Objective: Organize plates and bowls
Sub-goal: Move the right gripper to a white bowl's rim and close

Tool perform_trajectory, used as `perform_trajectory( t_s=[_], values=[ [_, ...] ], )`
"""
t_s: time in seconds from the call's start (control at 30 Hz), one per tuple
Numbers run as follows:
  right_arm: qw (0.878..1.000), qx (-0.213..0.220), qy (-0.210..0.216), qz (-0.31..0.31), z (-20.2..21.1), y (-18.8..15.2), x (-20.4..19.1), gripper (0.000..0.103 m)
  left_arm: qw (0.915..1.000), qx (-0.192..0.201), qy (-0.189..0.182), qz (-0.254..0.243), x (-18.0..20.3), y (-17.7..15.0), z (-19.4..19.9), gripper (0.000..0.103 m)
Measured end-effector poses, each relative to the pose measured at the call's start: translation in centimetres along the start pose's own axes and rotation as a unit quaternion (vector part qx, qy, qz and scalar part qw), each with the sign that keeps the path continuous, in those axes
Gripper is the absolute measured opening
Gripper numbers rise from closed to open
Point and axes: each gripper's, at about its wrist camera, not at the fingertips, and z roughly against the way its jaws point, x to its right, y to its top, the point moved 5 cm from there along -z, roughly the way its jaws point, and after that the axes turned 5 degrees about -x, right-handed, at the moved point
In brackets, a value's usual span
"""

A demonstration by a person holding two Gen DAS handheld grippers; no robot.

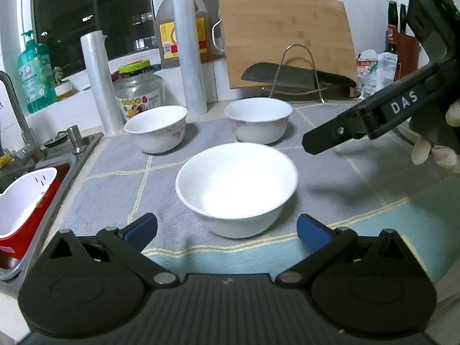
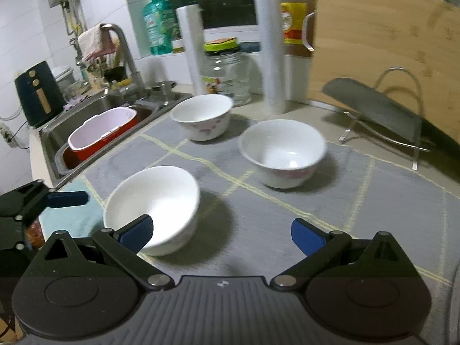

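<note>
Three white bowls stand upright on a grey checked mat (image 1: 115, 166). The near bowl (image 1: 236, 188) sits just ahead of my open, empty left gripper (image 1: 227, 230), between its blue pads. Two flower-patterned bowls stand behind: one back left (image 1: 155, 128), one back right (image 1: 258, 119). In the right wrist view the near bowl (image 2: 152, 207) is at lower left, with the back-right bowl (image 2: 283, 152) and the back-left bowl (image 2: 201, 116) beyond. My right gripper (image 2: 221, 234) is open and empty above the mat; its left pad overlaps the near bowl's rim. It also shows in the left wrist view (image 1: 316, 143).
A sink (image 2: 95, 109) with a red-and-white basket (image 2: 100, 132) lies to the left. Behind the bowls stand a glass jar (image 1: 138, 92), two plastic wrap rolls (image 1: 100, 83), an oil bottle (image 1: 169, 34), a wooden cutting board (image 1: 287, 37) and a cleaver on a wire rack (image 1: 296, 77).
</note>
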Motion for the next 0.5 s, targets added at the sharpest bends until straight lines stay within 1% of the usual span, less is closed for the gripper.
perform_trajectory(
  t_s=[0.2,0.37,0.43,0.5],
  values=[
    [1.000,-0.008,0.015,0.015,-1.9,0.9,-1.7,0.103,0.9997,0.004,-0.016,-0.019,-0.8,-0.1,-1.4,0.102],
    [0.999,-0.016,0.031,0.028,-3.4,1.6,-2.6,0.103,0.9991,0.011,-0.034,-0.022,-1.1,0.1,-1.9,0.102],
    [0.999,-0.019,0.037,0.032,-3.9,1.8,-3.0,0.097,0.9986,0.010,-0.046,-0.022,-1.3,0.1,-2.1,0.101],
    [0.998,-0.025,0.044,0.032,-4.4,2.0,-3.2,0.095,0.9984,0.012,-0.051,-0.023,-1.4,0.2,-2.3,0.100]
  ],
)
